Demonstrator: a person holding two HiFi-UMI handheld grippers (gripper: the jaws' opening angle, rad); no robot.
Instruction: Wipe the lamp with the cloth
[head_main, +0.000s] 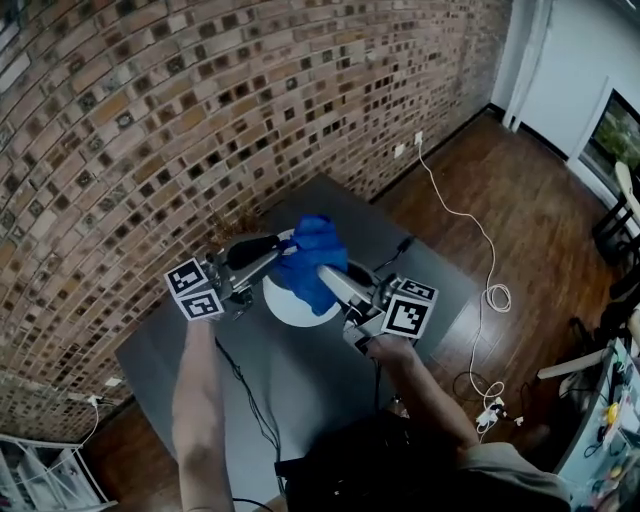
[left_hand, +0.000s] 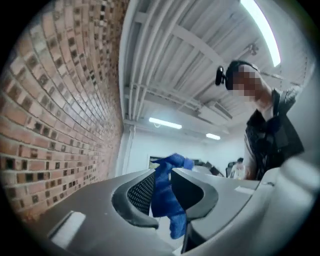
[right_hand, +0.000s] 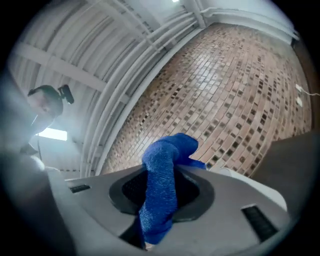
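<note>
Cloth (head_main: 312, 260) over lamp (head_main: 288, 306), pinched in fingers (left_hand: 139, 192) of left gripper (head_main: 281, 250), right gripper (head_main: 325, 272); brick wall (head_main: 150, 120) behind.

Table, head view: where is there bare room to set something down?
Bare: the table between the left arm and the brick wall, and its right corner. Crowded: the middle, where the left gripper and right gripper clamp the blue cloth over the white lamp.

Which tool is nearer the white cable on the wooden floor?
Right. The right tool grips the blue fabric cloth on the side facing the white cable; the left tool grips its far side.
</note>
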